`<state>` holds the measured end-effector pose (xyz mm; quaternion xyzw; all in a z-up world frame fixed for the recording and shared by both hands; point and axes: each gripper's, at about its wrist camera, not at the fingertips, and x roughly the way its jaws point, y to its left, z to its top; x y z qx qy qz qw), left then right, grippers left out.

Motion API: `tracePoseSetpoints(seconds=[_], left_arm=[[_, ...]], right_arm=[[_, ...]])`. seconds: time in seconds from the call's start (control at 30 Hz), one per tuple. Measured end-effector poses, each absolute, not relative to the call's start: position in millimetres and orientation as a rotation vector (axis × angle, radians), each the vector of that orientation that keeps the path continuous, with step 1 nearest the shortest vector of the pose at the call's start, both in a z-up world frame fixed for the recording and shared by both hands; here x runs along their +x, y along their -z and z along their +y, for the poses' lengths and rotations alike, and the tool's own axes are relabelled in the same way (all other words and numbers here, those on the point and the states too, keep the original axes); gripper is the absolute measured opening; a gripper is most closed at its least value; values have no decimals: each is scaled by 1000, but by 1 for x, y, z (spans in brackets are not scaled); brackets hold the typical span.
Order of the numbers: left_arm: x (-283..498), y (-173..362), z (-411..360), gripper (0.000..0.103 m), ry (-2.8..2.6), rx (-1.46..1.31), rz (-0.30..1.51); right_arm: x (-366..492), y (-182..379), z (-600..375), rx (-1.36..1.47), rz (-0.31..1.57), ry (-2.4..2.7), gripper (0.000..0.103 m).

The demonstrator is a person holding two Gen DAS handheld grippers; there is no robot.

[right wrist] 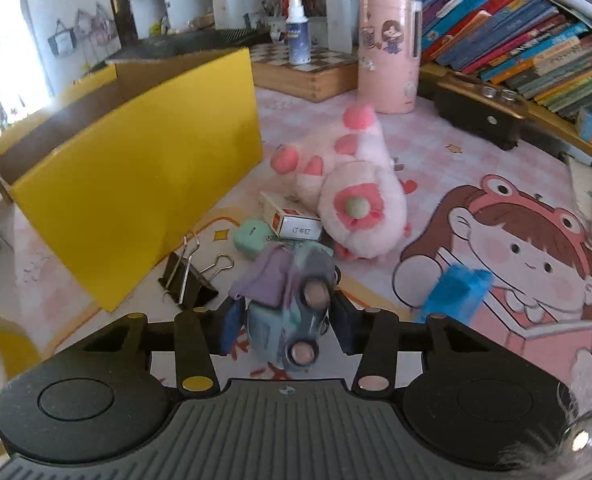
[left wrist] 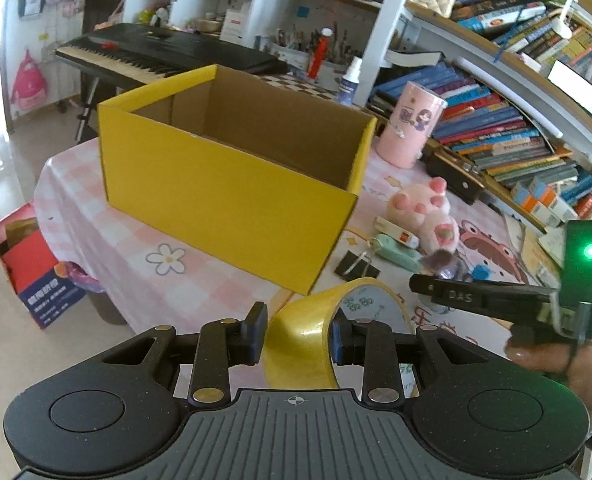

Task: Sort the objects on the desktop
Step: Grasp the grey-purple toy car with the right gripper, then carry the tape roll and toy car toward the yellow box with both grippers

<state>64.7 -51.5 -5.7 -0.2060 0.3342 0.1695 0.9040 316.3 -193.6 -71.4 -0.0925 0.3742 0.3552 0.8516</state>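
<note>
Desktop clutter lies spread over a pink checked tablecloth (left wrist: 107, 240), beside an open yellow cardboard box (left wrist: 223, 196) that stands at the left of both views. Just right of the box's near corner, the left gripper (left wrist: 296, 338) has its pads clamped across the wall of a roll of yellow tape (left wrist: 308, 336), which stands on edge between the fingers. Further right, a black binder clip (right wrist: 187, 280) lies on the cloth near the box, with a mint-green case (right wrist: 249, 238) and a small white staple box (right wrist: 289, 218) just beyond it. A pink plush toy (right wrist: 356, 200) lies on its side against the staple box. In the right wrist view the right gripper (right wrist: 287, 326) has its jaws drawn narrow around a small toy car (right wrist: 291, 320); the car is blurred, so the pads seem to touch its sides but the contact is hard to confirm. A blue scrap (right wrist: 454, 294) lies to the right of it. A tall pink cylinder (right wrist: 388, 52) stands behind, near the shelved books (right wrist: 516, 40).
</note>
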Motion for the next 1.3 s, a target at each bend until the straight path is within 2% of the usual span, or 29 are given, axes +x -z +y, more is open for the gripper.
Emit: tracePoseSetpoints(seconds=[0.67, 1.3], left_arm=[[60, 0, -52, 30, -138, -439, 632], [-5, 4, 48, 30, 5, -414, 635]], right_arm=[[236, 10, -244, -18, 759, -671, 42], [124, 8, -169, 11, 771, -506, 42]])
